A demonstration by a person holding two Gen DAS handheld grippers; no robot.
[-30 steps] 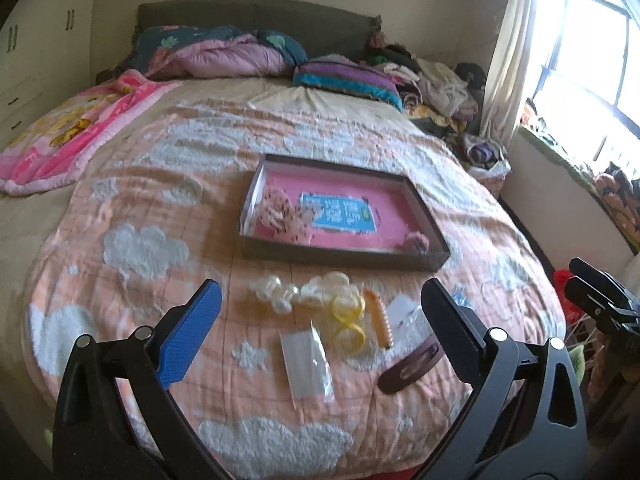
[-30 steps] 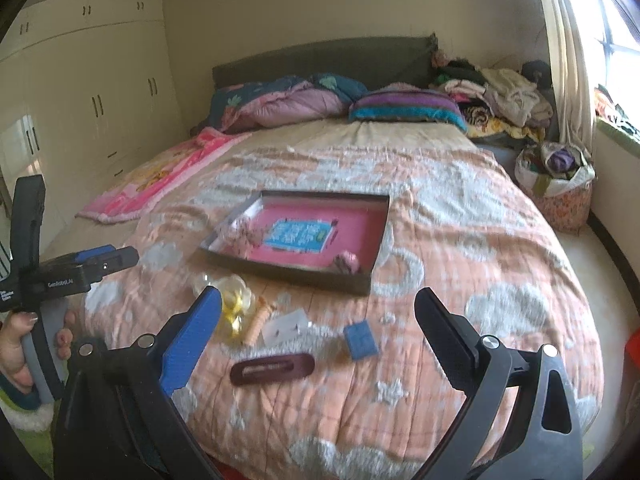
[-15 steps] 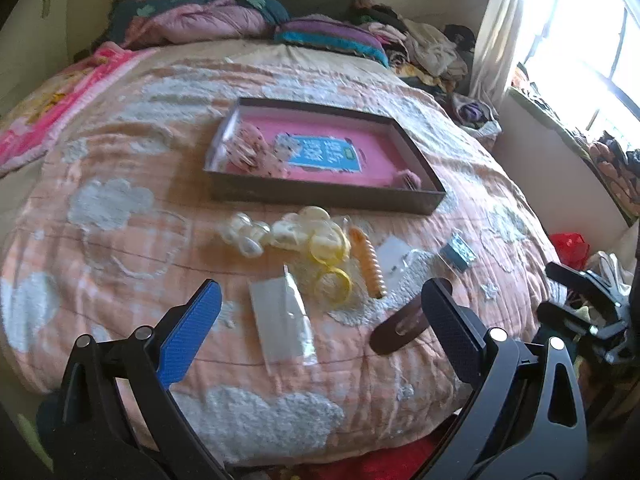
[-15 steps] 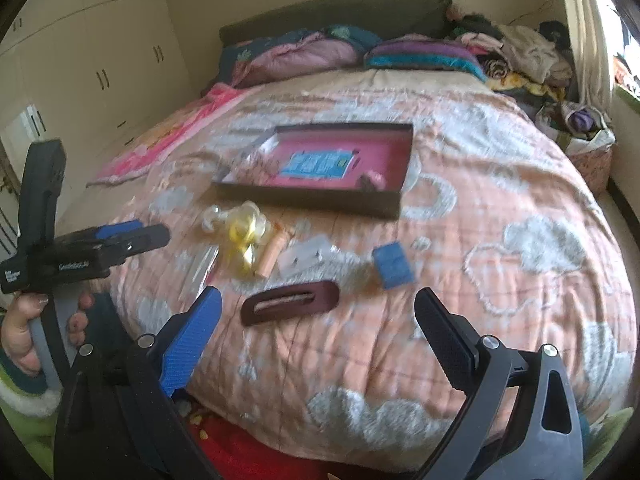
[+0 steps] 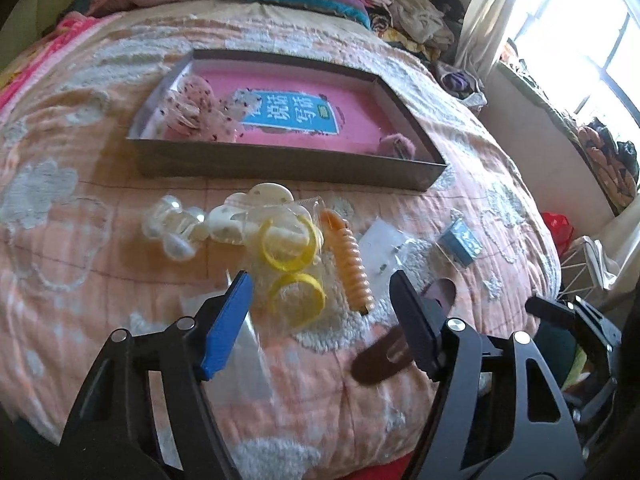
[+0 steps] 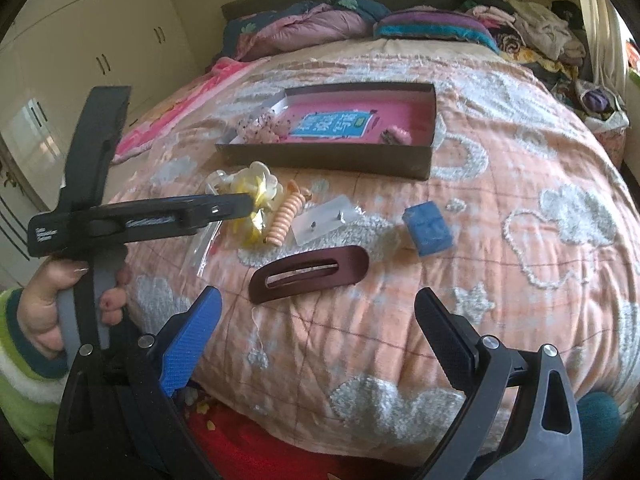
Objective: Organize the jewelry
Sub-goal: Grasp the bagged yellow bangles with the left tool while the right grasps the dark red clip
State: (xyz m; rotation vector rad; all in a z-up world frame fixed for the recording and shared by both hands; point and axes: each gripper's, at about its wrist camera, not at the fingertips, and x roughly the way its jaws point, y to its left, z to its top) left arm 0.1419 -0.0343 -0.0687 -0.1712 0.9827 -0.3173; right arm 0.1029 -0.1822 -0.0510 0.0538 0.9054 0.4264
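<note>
Left hand-held gripper (image 5: 320, 292) hovers, fingers apart, over two yellow plastic bangles (image 5: 294, 272); right hand-held gripper (image 6: 318, 312), fingers wide apart, above the dark maroon oval hair clip (image 6: 308, 274) on the peach quilted bed (image 6: 500, 184).

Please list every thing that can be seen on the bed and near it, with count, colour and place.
tray: one, dark walls, pink floor, middle of bed
blue card: one, inside tray
dotted pink hair piece: one, tray's left end
yellow rings: two, in front of tray
orange spiral clip: one, right of the rings
clear claw clip: one, left of the rings
maroon hair clip: one, nearest the bed edge
blue box: one, right of the pile
bedspread: one, peach with white clouds
left gripper: open, over the rings
right gripper: open, before the maroon hair clip
</note>
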